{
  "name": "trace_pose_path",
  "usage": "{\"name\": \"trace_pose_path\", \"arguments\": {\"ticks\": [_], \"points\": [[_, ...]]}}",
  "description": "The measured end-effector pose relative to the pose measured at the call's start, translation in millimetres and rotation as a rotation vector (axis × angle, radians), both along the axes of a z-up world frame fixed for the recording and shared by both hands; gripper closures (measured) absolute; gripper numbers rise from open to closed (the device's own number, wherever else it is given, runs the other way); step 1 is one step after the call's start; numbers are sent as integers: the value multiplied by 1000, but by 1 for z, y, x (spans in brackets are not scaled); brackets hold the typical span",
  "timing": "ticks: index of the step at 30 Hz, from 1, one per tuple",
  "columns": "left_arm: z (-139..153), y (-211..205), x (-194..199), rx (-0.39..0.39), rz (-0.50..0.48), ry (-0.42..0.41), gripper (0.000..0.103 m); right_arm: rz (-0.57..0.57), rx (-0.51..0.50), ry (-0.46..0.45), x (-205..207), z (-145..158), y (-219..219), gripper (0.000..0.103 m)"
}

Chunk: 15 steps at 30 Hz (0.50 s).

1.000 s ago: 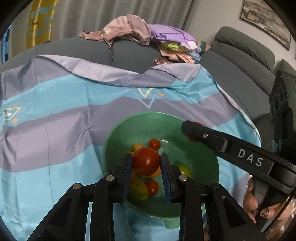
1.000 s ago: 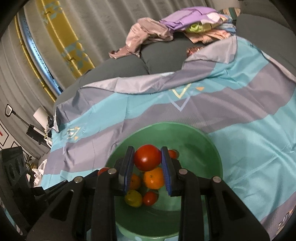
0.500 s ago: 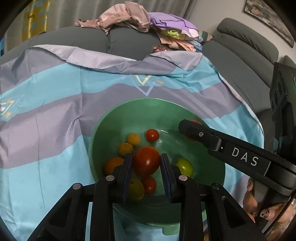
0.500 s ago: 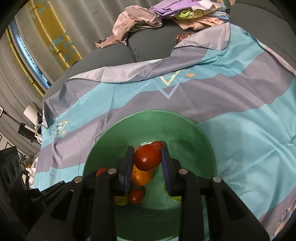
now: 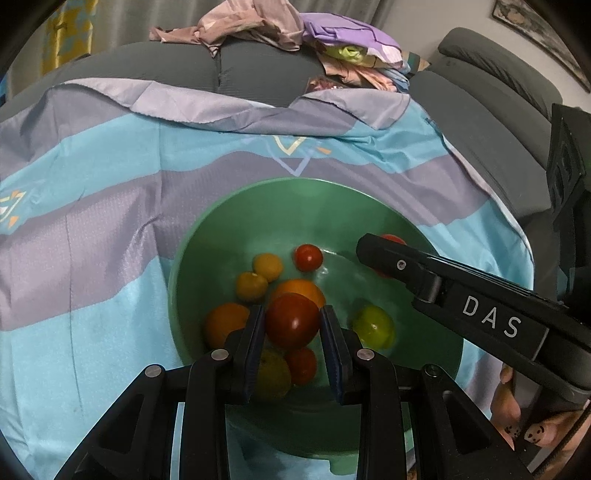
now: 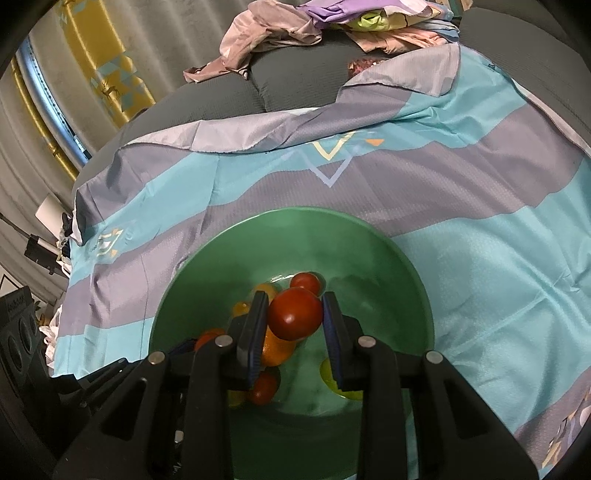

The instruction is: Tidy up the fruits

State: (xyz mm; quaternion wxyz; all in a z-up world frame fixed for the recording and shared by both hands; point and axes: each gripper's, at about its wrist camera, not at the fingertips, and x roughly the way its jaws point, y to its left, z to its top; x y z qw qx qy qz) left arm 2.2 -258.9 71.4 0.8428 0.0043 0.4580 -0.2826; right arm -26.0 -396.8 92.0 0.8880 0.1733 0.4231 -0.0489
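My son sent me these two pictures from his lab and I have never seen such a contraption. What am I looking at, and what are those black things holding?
No robot here: a person holds a pair of black tongs in each hand, and a wide-angle camera on each looks forward along its fingers. One picture comes from the left tongs, the other from the right tongs. In the left picture, the long black bar marked DAS is the right tongs seen from the side. A green bowl stands on a blue and purple striped cloth, over a grey sofa with a pile of clothes. The bowl holds small red, orange and yellow-green fruits. Each pair of tongs grips a red tomato, the left one and the right one, above the bowl.
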Motion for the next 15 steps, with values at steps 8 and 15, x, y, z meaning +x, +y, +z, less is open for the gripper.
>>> {"name": "trace_pose_path", "arguments": {"ticks": [8, 15], "points": [[-1, -2, 0, 18, 4, -6, 73, -8, -1, -7, -2, 1, 0, 71], [11, 9, -2, 11, 22, -28, 48, -33, -11, -28, -6, 8, 0, 43]]}}
